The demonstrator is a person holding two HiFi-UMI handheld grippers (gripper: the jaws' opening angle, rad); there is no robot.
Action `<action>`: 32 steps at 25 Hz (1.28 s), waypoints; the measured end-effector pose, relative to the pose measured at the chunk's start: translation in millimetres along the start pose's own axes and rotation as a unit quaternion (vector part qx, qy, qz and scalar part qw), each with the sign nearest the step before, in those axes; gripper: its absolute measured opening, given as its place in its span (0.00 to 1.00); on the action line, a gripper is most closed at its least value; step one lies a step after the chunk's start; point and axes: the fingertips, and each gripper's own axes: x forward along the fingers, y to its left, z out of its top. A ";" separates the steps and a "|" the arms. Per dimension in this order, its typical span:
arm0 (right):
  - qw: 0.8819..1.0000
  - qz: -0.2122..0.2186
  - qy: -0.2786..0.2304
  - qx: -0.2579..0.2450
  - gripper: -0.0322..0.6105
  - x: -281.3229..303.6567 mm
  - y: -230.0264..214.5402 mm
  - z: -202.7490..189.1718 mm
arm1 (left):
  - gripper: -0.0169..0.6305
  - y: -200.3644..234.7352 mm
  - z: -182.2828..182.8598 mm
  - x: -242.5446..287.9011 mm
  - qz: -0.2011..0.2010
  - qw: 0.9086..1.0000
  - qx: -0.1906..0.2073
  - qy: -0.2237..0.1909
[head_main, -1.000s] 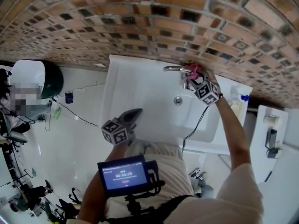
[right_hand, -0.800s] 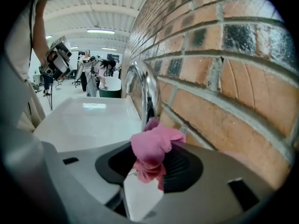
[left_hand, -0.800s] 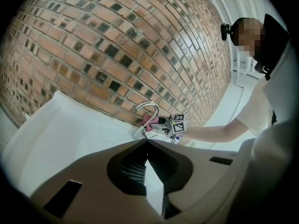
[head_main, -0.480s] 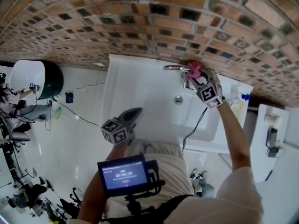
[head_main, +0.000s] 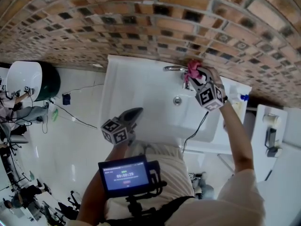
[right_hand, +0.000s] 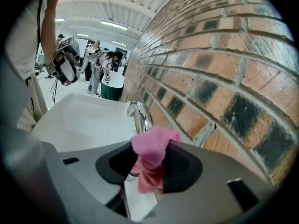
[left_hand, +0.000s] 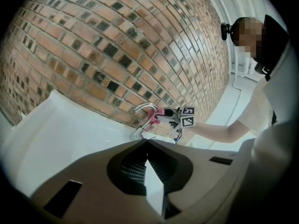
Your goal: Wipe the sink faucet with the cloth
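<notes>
A brick wall [head_main: 94, 22] backed a white sink [head_main: 136, 88], whose upright, curved faucet [right_hand: 140, 115] rose directly ahead of the right claw [right_hand: 150, 171]; the left claw [head_main: 133, 117] hung closed and empty, well back at the sink's front. The right claw's jaws had just been closing on a pink cloth [right_hand: 154, 146] pinched between them, just beside the faucet's neck.

Pretty much the whole backdrop is a red-brown brick wall [head_main: 141, 27] with dark square insets. Off to the left, a round white basin [head_main: 26, 79] sits on a dark green drum [head_main: 54, 81]. There's also a small black monitor with a lit blue screen [head_main: 125, 175], and a thin black cable [head_main: 77, 118] trailing across the glossy white floor [head_main: 70, 145].
</notes>
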 end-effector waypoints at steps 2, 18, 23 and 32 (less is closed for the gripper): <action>1.000 0.006 0.003 -0.009 0.31 -2.9 -0.5 6.0 | 0.04 1.4 0.7 -0.7 -0.003 1.000 0.000 -0.001; 0.987 0.056 0.091 -0.120 0.30 12.3 13.6 60.9 | 0.04 18.8 31.5 -14.1 -0.026 0.999 -0.010 -0.046; 0.983 0.060 0.109 -0.135 0.30 18.4 19.7 70.8 | 0.04 26.5 38.8 -20.1 -0.030 0.998 -0.012 -0.051; 0.969 0.061 0.155 -0.181 0.27 51.2 40.6 93.4 | 0.04 30.2 54.8 -20.9 -0.048 0.997 -0.008 -0.054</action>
